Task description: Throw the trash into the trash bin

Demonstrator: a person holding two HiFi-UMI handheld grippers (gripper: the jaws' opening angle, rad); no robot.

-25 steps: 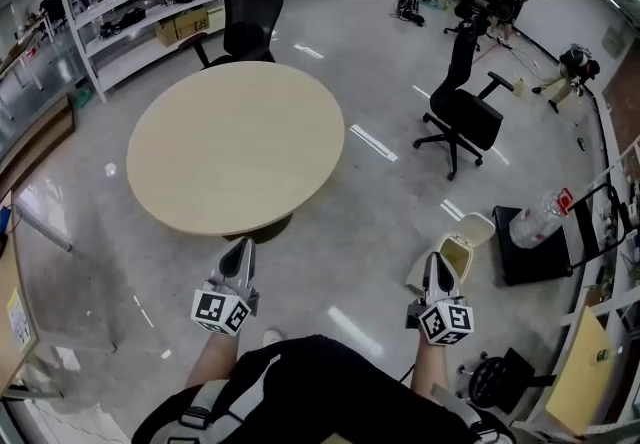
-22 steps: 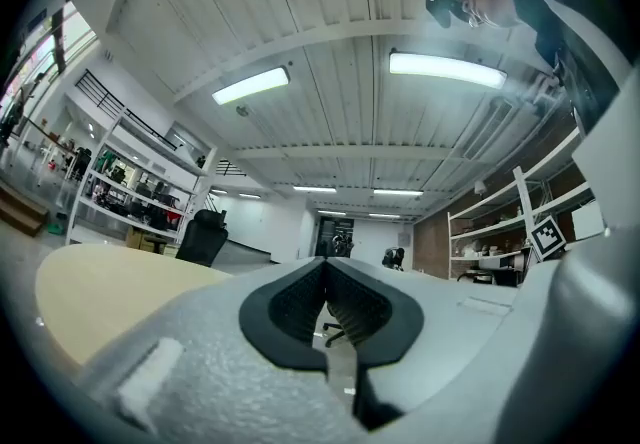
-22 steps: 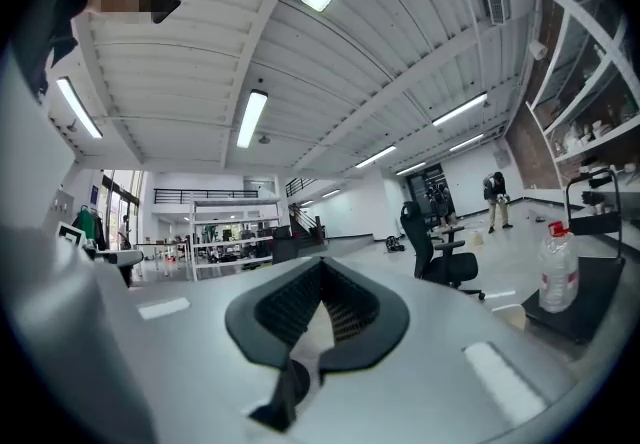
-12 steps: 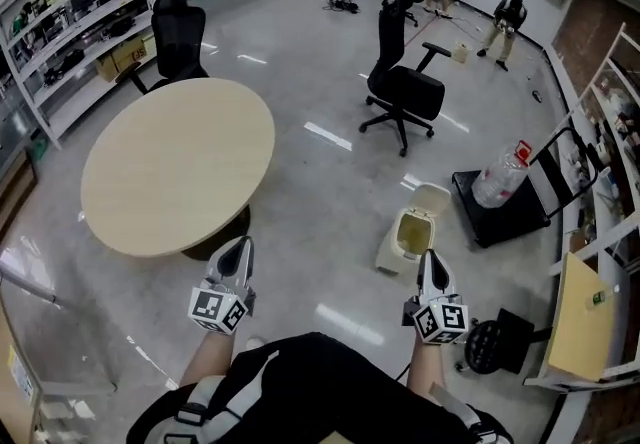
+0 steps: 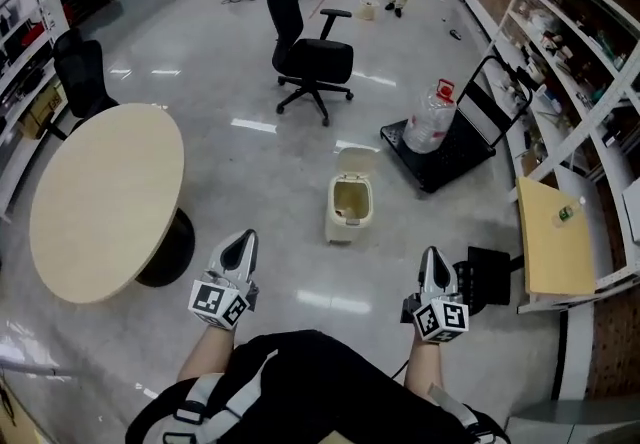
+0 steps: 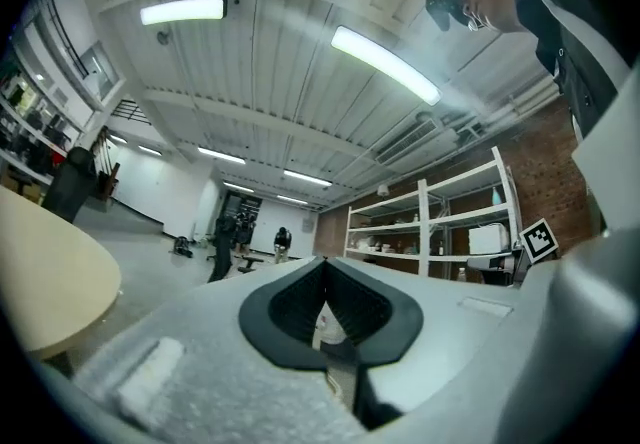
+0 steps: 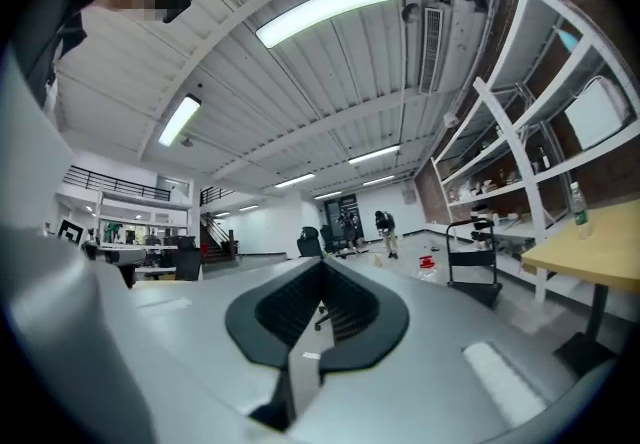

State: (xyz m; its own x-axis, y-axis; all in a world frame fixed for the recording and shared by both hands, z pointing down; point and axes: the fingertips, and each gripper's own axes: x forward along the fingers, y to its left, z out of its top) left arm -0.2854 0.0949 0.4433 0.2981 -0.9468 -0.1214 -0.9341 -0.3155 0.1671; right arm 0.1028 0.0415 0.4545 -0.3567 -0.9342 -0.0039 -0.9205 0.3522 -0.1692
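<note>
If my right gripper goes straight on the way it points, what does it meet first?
Likely the black office chair, which sits dead ahead past the right gripper's shut jaws. The way before it looks free, though depth is unclear.

Overall level: bright and even indoor light; all three views are well exposed.
Source: long ceiling tubes [image 6: 183,10] overhead; in both gripper views they burn out to plain white.
Glare: pale streaks from the tubes lie on the glossy floor [image 5: 255,125] in my head view.
Shadows: soft, darkest below the right edge of the round table [image 5: 100,197].
Focus: the room reads sharp; the grey bodies of my left gripper [image 6: 322,267] and right gripper [image 7: 322,267], nearest the lens, are soft.
Distortion: strong fisheye; the shelving [image 5: 590,52] bows at the head view's right edge, and black corners ring both gripper views.
</note>
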